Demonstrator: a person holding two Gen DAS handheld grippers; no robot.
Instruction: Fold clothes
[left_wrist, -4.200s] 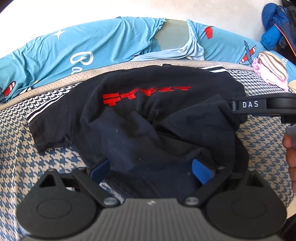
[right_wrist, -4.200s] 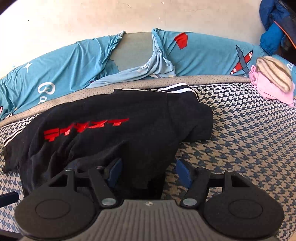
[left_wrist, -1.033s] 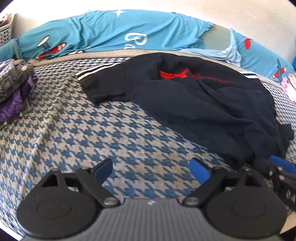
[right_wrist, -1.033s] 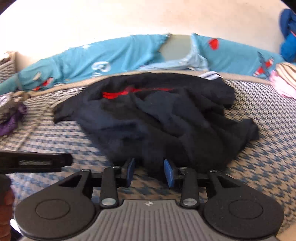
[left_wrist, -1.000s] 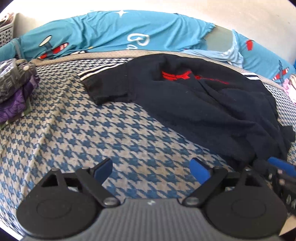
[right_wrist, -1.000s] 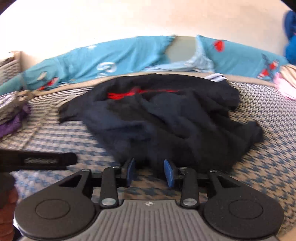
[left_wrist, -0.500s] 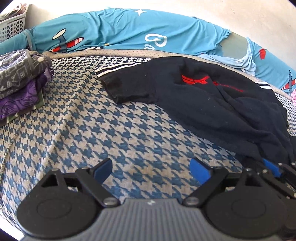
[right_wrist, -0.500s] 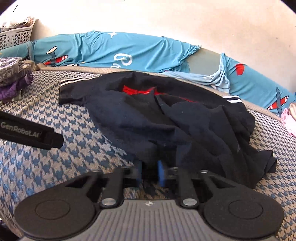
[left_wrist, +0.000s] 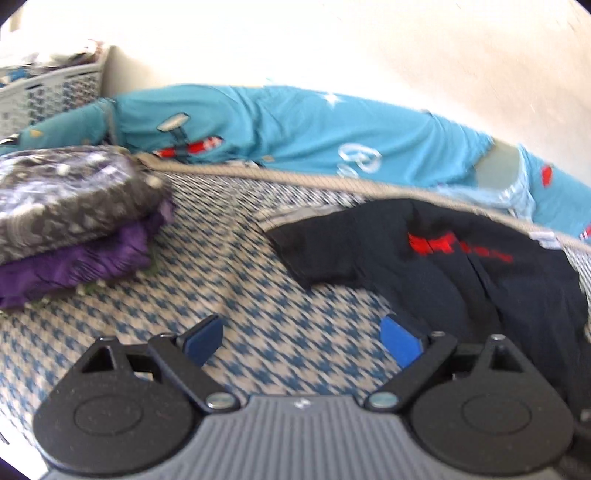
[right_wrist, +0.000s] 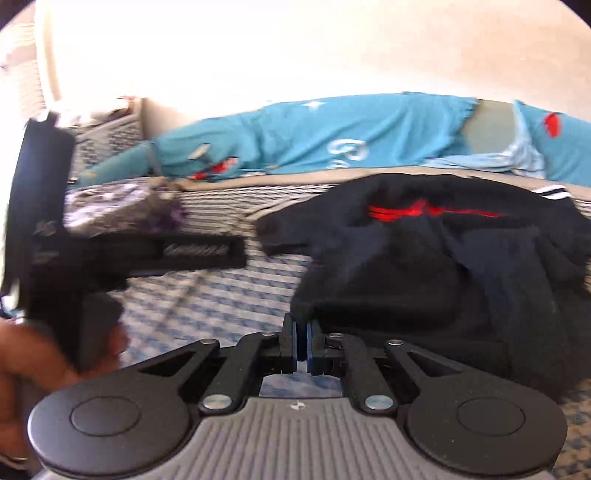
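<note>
- I can't read the red print on the black shirt (left_wrist: 461, 247); it is blurred.
- The white lettering on the left hand-held gripper (right_wrist: 195, 251) and the turquoise sheet (left_wrist: 358, 162) is illegible.

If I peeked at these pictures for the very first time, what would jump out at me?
A crumpled black T-shirt with red lettering sprawls on the blue houndstooth bed cover, and the right tongs are pinched shut on its near edge. Behind it a bright turquoise sheet with red planes runs along the wall. On the left sits a stack of folded clothes, grey patterned over purple, while the left tongs hang open above the cover.
</note>
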